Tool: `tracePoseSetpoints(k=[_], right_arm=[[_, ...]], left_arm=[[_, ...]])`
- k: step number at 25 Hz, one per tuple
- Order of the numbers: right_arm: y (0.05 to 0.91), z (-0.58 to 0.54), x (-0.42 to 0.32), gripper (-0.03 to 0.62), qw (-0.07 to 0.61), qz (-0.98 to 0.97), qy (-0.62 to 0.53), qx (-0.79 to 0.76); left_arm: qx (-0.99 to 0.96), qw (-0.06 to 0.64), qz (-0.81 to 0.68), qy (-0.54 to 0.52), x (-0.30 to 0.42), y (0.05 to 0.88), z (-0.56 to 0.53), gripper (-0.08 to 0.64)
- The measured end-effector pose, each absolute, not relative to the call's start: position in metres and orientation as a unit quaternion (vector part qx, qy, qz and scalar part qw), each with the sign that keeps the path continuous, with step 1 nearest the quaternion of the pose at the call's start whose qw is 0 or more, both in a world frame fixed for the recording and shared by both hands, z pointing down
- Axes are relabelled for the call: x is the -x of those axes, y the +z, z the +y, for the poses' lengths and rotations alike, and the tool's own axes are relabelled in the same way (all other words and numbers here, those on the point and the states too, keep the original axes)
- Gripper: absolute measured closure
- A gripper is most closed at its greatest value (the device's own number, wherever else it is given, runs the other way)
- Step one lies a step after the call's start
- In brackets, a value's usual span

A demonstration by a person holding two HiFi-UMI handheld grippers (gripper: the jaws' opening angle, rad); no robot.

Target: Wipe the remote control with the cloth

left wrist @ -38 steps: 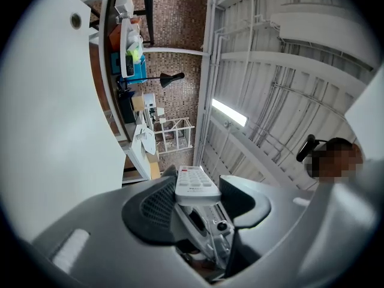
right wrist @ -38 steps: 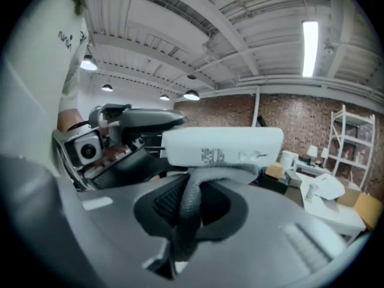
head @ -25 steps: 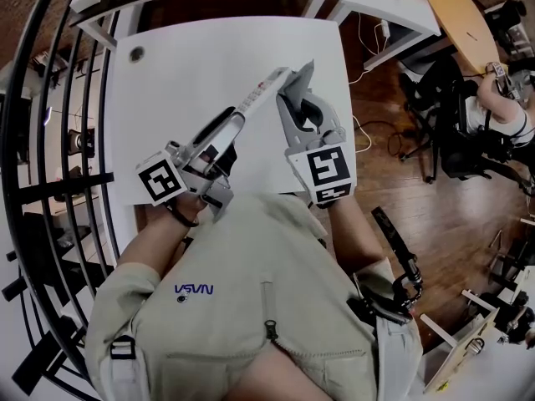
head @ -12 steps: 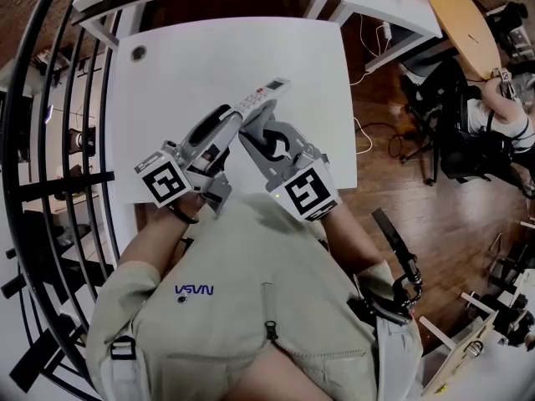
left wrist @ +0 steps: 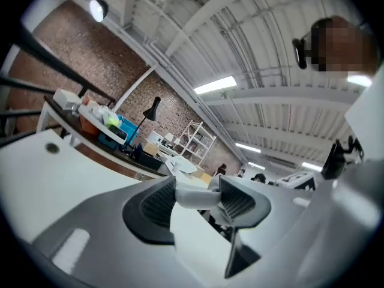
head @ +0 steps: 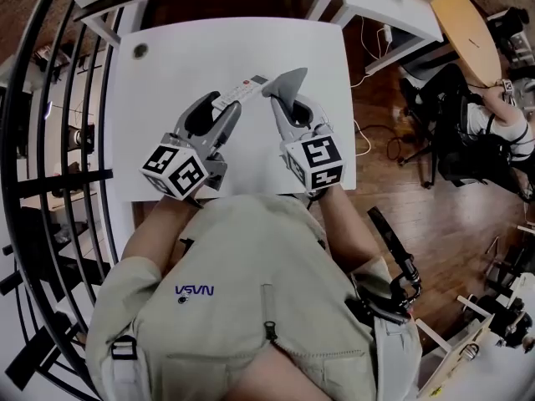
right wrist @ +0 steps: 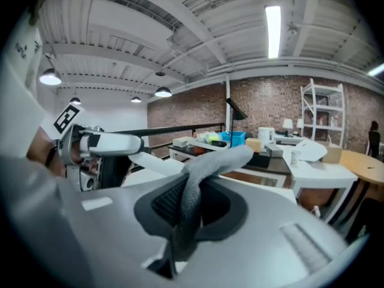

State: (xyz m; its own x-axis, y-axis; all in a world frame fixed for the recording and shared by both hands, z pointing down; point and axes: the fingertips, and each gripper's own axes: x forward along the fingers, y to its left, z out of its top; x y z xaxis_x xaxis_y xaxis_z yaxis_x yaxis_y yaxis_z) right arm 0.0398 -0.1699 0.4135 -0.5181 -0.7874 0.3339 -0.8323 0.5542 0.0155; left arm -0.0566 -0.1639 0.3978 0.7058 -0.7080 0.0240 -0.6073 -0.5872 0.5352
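A slim white remote control (head: 241, 89) is held above the white table (head: 184, 48). My left gripper (head: 221, 109) is shut on its near end. In the left gripper view the remote (left wrist: 193, 198) sits end-on between the ribbed pads, at my left gripper (left wrist: 197, 200). My right gripper (head: 281, 100) is shut on a grey cloth (head: 287, 79), whose loose fold lies against the remote's far end. In the right gripper view the cloth (right wrist: 191, 204) hangs pinched in the jaws of my right gripper (right wrist: 187, 212), with the remote (right wrist: 157, 162) running behind it.
The table has a round cable hole (head: 140, 51) at its far left corner. A black railing (head: 50, 140) runs along the left. To the right are wooden floor, a cable, a seated person (head: 493, 115) and a round wooden table (head: 464, 19).
My left gripper has rolled and sunk, swinging the remote's far end to the left. My right gripper pulled the cloth back along the remote, then moved forward to its far end.
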Motion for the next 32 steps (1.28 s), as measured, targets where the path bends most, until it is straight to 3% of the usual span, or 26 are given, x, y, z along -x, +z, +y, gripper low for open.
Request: tracePoseSetpoints(k=[6, 10, 32], right_arm=[[0.44, -0.179, -0.044, 0.566, 0.17, -0.857, 0.102, -0.477], [0.461, -0.182, -0.043, 0.566, 0.188, -0.852, 0.112, -0.475], [0.575, -0.191, -0.053, 0.566, 0.292, -0.813, 0.187, -0.467]], left_arm=[[-0.899, 0.107, -0.424, 0.011, 0.049, 0.419, -0.169, 0.321], [-0.893, 0.06, -0.44, 0.066, 0.048, 0.443, -0.176, 0.321], [-0.861, 0.11, -0.434, 0.243, 0.051, 0.584, -0.179, 0.321]])
